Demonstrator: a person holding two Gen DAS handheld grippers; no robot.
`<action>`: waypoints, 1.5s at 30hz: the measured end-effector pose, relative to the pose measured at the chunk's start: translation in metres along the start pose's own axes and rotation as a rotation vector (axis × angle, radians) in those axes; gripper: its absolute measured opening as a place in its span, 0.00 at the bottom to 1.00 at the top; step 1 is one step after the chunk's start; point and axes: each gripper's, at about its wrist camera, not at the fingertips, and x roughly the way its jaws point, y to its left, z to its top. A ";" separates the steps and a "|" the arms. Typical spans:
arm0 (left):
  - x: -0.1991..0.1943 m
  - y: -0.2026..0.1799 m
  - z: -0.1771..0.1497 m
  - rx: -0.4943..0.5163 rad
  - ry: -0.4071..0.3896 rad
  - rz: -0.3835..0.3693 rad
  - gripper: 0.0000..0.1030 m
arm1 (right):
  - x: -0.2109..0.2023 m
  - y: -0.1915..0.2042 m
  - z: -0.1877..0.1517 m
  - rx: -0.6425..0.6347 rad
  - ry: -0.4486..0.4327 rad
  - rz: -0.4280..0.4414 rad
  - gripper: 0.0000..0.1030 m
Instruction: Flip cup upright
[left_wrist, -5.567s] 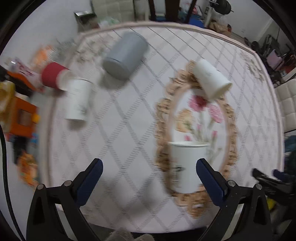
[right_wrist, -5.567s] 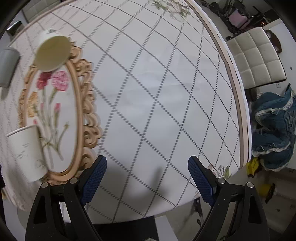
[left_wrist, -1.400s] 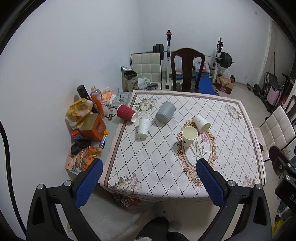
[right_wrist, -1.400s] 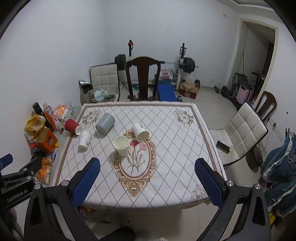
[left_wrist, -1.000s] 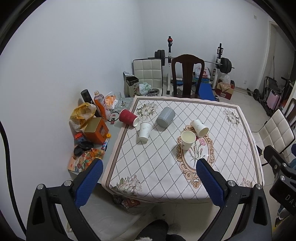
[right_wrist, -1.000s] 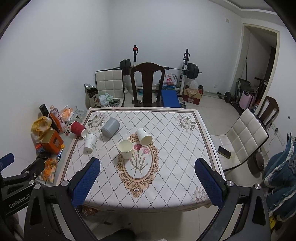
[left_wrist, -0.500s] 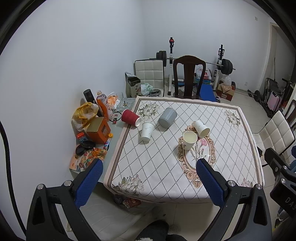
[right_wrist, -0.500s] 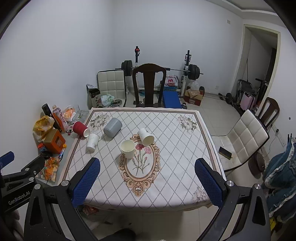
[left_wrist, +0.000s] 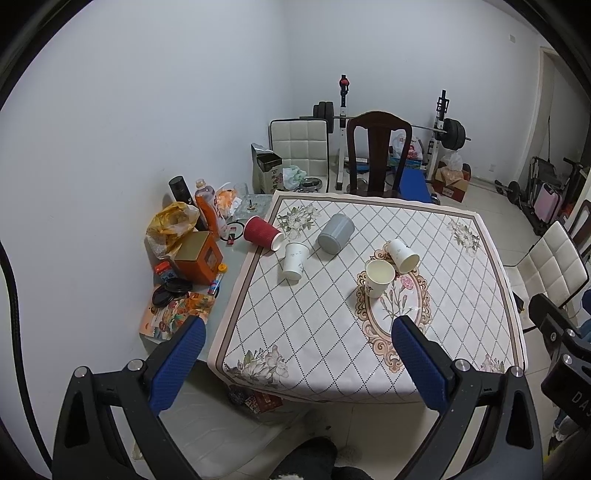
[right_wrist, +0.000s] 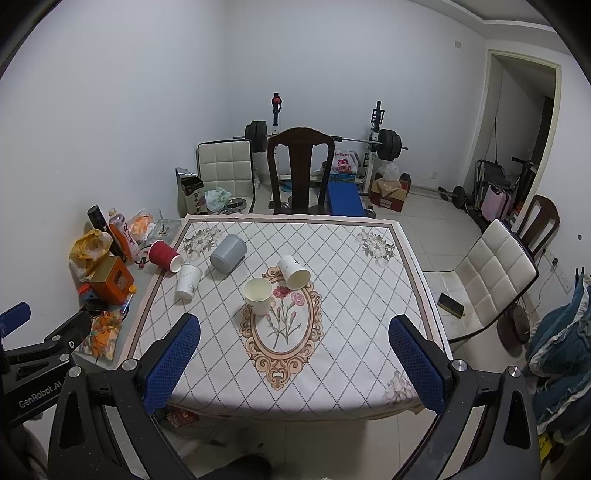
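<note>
Table (right_wrist: 351, 354), patterned cloth, seen from well back and above.

Item 1. White paper cup (right_wrist: 258, 295), upright, mouth up, at the near-left rim of the oval flower motif (right_wrist: 282, 328). Judged already righted.

Item 2. White cup on its side (right_wrist: 294, 272), just beyond item 1, mouth toward the camera and right. Judged the likeliest next candidate.

Item 3. Grey cup (right_wrist: 228, 253), tipped over, toward the far left.

Item 4. White cup lying down (right_wrist: 188, 281), near the left edge.

Item 5. Red cup (right_wrist: 165, 255), on its side at the left border of the cloth.

Left gripper (left_wrist: 295, 363): fingers spread wide, nothing between them, well apart from every cup. Right gripper (right_wrist: 293, 363): likewise wide open and empty, held back from the table.

Handling note, as judgement: come in low across a fallen cup's side wall, close gently since paper crushes, lift clear of the cloth before rotating, and set the base flat. Keep clear of item 1 when reaching for item 2; they sit close.
</note>
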 end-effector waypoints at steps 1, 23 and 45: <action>0.000 0.000 0.000 0.001 0.000 0.001 1.00 | 0.000 0.000 0.000 0.000 0.001 0.001 1.00; -0.012 -0.006 0.003 -0.017 -0.016 -0.005 1.00 | -0.015 -0.003 -0.002 -0.019 -0.015 0.017 1.00; -0.016 -0.008 0.002 -0.018 -0.019 -0.008 1.00 | -0.017 -0.004 -0.003 -0.018 -0.011 0.028 1.00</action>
